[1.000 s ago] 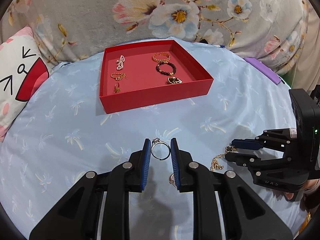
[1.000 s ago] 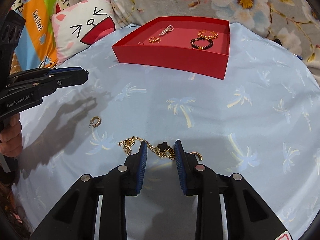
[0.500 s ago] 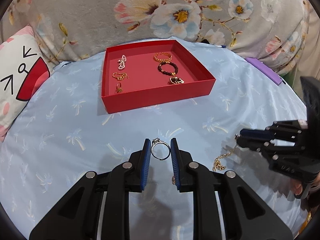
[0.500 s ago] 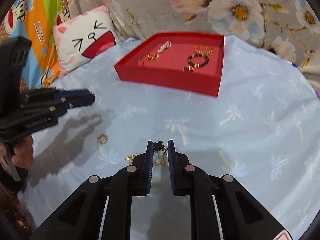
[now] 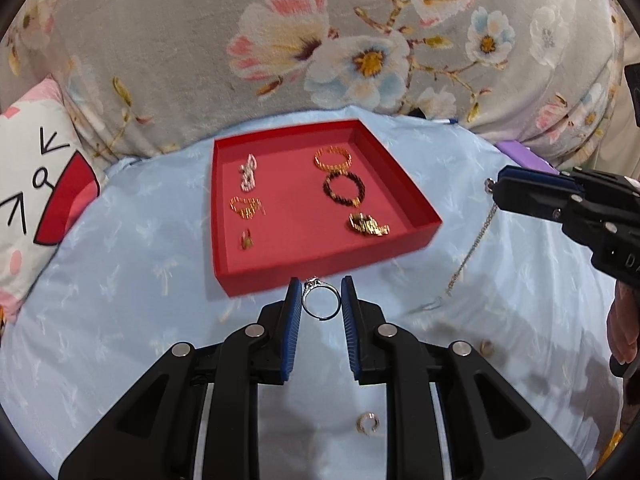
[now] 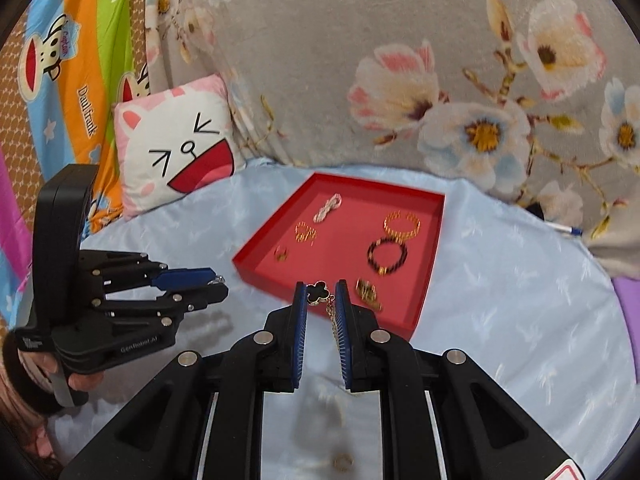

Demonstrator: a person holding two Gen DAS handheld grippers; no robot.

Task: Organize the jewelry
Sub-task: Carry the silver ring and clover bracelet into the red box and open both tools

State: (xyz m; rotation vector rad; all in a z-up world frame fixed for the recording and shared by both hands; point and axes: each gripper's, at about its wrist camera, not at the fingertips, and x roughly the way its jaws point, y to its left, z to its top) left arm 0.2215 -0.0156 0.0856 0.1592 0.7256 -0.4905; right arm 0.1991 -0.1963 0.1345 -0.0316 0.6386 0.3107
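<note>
Floral grey fabric (image 5: 168, 40) backs a pale blue palm-print sheet (image 5: 120, 280), a cat-face pillow (image 6: 176, 140) at its edge — a red tray (image 5: 320, 264) sits there holding bracelets. Left claw (image 5: 321, 304) grips a silver ring (image 5: 320, 305) just before the tray; right claw (image 6: 321, 294) pinches a black clover chain (image 6: 318, 292) — loose gold earring (image 5: 367, 423) on the sheet
</note>
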